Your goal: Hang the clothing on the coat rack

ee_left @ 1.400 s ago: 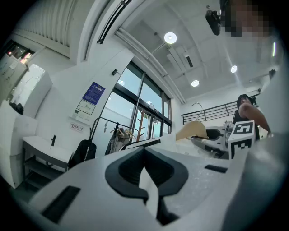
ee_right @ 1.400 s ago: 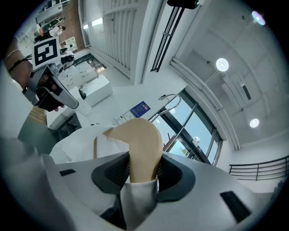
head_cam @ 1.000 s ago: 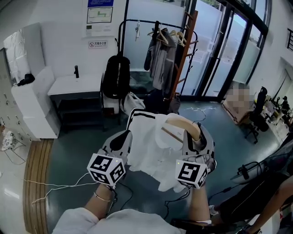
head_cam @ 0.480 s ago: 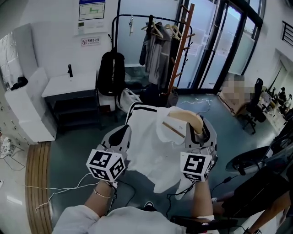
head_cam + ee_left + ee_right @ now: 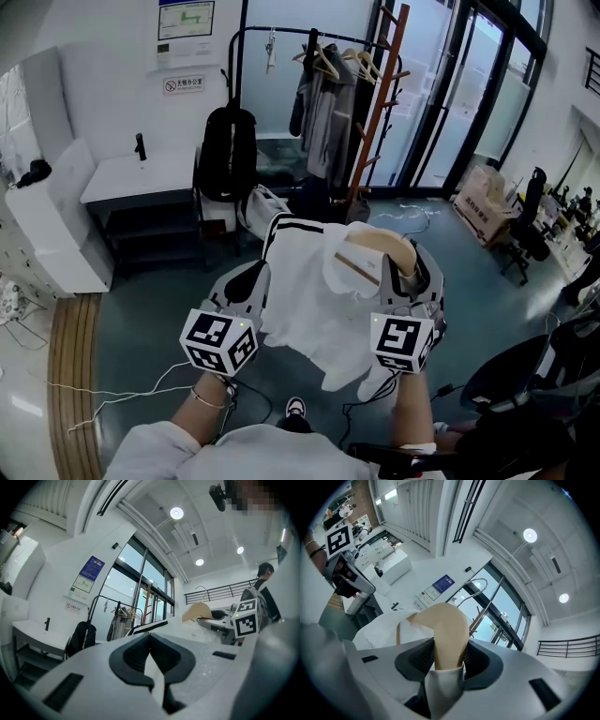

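A white garment (image 5: 305, 300) with a black-striped collar hangs on a wooden hanger (image 5: 380, 247), held up between both grippers in the head view. My left gripper (image 5: 246, 284) is shut on a fold of the white fabric (image 5: 151, 660). My right gripper (image 5: 405, 272) is shut on the hanger's wooden end (image 5: 449, 630), with white cloth (image 5: 443, 686) caught under it. Ahead stands the wooden coat rack (image 5: 377, 103), beside a black rail (image 5: 281, 36) that carries hangers and grey clothes (image 5: 323, 112). Both are a good distance beyond the grippers.
A black backpack (image 5: 225, 155) hangs by a white table (image 5: 141, 178) at the left. Glass doors (image 5: 450, 94) are behind the rack. A cardboard box (image 5: 480, 211) and an office chair (image 5: 530, 234) stand at the right. Cables (image 5: 94, 386) trail on the floor. A dark chair (image 5: 525, 375) is close at lower right.
Both grippers keep their hold and barely move. The view has shifted a little toward the rack, a shoe now shows at the bottom, and the person at the right has left the view.
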`<state>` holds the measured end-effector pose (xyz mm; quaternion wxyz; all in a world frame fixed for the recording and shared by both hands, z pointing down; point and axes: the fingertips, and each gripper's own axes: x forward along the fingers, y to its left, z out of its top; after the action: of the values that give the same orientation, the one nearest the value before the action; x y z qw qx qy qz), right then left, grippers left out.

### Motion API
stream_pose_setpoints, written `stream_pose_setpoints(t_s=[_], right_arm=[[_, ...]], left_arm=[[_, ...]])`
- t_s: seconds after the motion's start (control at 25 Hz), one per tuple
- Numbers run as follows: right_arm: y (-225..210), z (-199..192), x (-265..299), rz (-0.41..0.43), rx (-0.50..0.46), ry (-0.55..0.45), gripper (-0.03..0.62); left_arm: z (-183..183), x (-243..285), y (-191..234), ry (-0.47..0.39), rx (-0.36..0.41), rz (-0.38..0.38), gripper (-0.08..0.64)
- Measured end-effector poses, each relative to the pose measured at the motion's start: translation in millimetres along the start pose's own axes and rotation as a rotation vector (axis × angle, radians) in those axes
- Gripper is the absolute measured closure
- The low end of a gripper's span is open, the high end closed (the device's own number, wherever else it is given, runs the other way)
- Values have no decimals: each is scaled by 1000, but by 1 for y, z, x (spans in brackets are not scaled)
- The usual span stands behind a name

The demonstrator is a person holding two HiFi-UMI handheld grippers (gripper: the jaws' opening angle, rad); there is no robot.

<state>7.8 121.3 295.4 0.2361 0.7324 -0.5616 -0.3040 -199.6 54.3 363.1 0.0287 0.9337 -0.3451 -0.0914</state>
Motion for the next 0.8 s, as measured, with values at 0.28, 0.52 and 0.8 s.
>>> stream_pose_setpoints(t_s=[0.28, 0.52, 0.8], right_arm=[[-15, -26, 60, 10, -1, -4, 411], [-31, -40, 112, 23, -7, -32, 411], [-48, -70, 163, 37, -5, -54, 411]], left_arm=[[-5, 62, 21, -13, -11, 24, 552], [-14, 117, 31, 4, -24, 33, 552], [-22, 170, 38, -1, -11, 72, 552]])
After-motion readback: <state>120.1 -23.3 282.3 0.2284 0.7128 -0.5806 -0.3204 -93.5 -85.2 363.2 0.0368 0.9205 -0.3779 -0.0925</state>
